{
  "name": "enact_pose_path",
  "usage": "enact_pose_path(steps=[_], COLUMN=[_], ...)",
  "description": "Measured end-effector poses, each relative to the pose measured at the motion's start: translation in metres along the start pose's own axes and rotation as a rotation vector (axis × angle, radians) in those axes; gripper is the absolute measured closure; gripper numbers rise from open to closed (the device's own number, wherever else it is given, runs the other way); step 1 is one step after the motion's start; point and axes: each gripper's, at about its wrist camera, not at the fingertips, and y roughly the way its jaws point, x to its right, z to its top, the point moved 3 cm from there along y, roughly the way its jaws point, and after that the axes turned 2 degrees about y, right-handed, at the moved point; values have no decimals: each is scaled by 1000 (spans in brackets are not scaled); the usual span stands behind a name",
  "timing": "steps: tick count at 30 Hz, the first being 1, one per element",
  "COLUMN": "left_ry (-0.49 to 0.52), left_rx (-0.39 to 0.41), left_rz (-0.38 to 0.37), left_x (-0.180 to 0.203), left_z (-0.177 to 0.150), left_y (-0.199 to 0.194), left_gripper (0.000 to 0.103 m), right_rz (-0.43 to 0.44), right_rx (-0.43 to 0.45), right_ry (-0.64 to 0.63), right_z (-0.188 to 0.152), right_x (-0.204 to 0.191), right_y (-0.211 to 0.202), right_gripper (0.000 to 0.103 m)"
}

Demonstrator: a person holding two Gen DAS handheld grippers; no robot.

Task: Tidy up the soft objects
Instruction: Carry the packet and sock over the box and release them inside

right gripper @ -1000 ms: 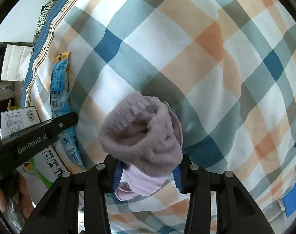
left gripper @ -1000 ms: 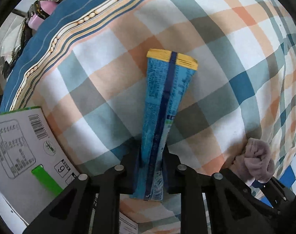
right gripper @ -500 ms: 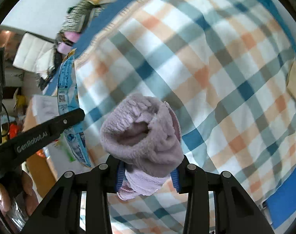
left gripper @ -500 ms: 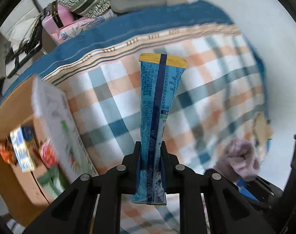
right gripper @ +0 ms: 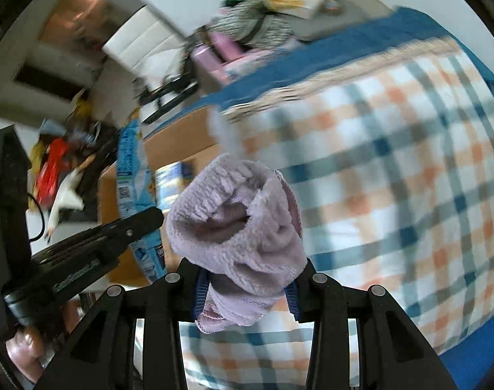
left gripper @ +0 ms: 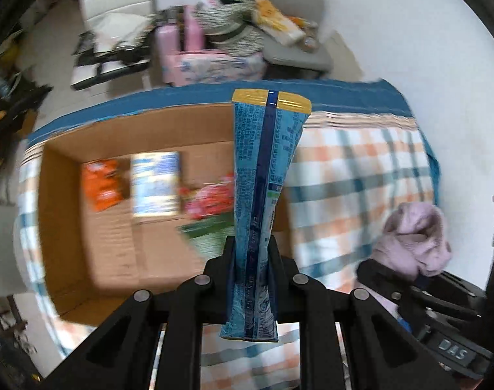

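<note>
Your left gripper [left gripper: 251,253] pinched the blue packet [left gripper: 263,195], held above the box [left gripper: 116,227] | your right gripper [right gripper: 245,287] pinched the purple cloth [right gripper: 237,227], right of the box, above the bed [right gripper: 393,178]

Both grippers have swung up and leftward from the checked bedspread [left gripper: 360,175] within a second. The left gripper [left gripper: 250,253], earlier low over the cloth with only a printed white box flap at its left, now hangs above an open cardboard box [left gripper: 116,253]; orange, blue and pink packets inside have come into view, blurred. The blue packet [left gripper: 266,169] clamped in it now crosses the box's right wall. The right gripper [right gripper: 245,276], carrying the lilac fleece bundle [right gripper: 237,227], has risen too: the bedspread has dropped to the right, and the far chairs and clutter now fill the top of both views.
</note>
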Motion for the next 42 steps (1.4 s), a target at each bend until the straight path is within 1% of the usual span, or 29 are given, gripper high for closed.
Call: enact_pose_path(steps=[3, 9, 13, 16, 20, 25, 31, 37, 39, 40, 42], left_ry=[-65, -149, -181, -191, -212, -215, -202, -166, -166, -164, -160], left_rx=[3, -13, -50, -78, -121, -158, -176, -178, -176, -168, -151], left_rz=[30, 55, 59, 68, 62, 69, 79, 159, 177, 190, 216], left_x=[-44, -102, -127, -141, -156, -166, -170, -166, -167, -167, -167], left_z=[-6, -15, -19, -20, -20, -23, -26, -29, -30, -30, -31], left_y=[-7, -2, 12, 28, 51, 72, 85, 87, 85, 82, 77], left_gripper=[89, 89, 89, 89, 89, 89, 88, 84, 79, 79, 72], right_rz=[5, -1, -19, -36, -61, -98, -142, -179, -189, -195, -204], right_rx=[-18, -75, -109, -134, -172, -210, -246, -260, -259, -257, -253], right_ry=[-73, -156, -188, -206, -222, -228, -227, -240, -246, -249, -249], right_z=[-7, -17, -20, -21, -25, -29, -29, -28, -28, -28, -26], right_x=[-41, -102, -129, -141, -151, -151, -146, -144, -144, -144, -142], right_y=[9, 51, 79, 102, 130, 159, 183, 200, 202, 202, 203], right_gripper=[62, 62, 62, 62, 62, 62, 61, 58, 56, 53, 48])
